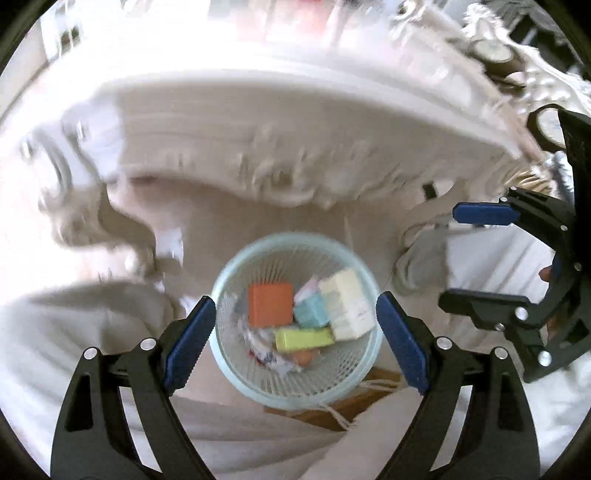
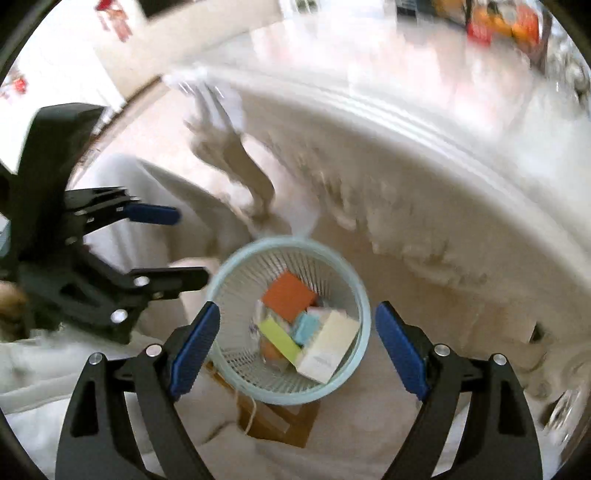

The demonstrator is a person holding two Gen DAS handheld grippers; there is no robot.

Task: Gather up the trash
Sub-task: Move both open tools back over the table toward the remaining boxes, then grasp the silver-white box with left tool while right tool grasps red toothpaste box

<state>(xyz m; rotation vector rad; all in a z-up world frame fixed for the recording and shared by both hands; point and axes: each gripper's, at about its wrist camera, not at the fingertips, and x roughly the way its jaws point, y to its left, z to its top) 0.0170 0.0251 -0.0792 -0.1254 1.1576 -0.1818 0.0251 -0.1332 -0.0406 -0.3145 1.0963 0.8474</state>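
1. One round pale-blue mesh bin point(image 1: 295, 391) on the floor, seen from above in both wrist views, sitting directly below and between the two grippers.
2. Inside the bin, four small boxes, counted: one orange box point(image 1: 269, 304), one cream box point(image 1: 347, 308) (the largest of the four), one light-blue box point(image 1: 312, 314), one yellow-green box point(image 1: 303, 339).
3. Under the boxes, crumpled paper scraps point(image 1: 258, 339) with red and blue print, plus one small orange round thing point(image 1: 303, 357), too blurred to identify; pieces of paper cannot be counted.
4. Left gripper point(image 1: 295, 343) hovering over the bin, blue-padded fingers spread wide, nothing between them but the view down into the bin.
5. Right gripper point(image 2: 297, 349) likewise spread wide and empty, fingers framing the bin's rim from above; seen side-on in the left view, apart from the left gripper and touching nothing.
6. Partly under the bin's near edge, one flat brown cardboard piece point(image 2: 280, 424) with a pale string lying across it.
7. Just behind the bin, one low white table point(image 2: 424, 155) with a carved, scalloped apron and a curved leg (heavily blurred in both views).
8. Glossy pale floor point(image 2: 369, 413) all around, light beige, with bright glare farther off.
9. At the sides, pale fabric point(image 1: 74, 332) in loose folds beside the bin.
10. Far background: one red-and-orange box point(image 2: 506, 22) on the floor at top right of the right view, and red decorations point(image 2: 118, 18) on a white wall at top left.
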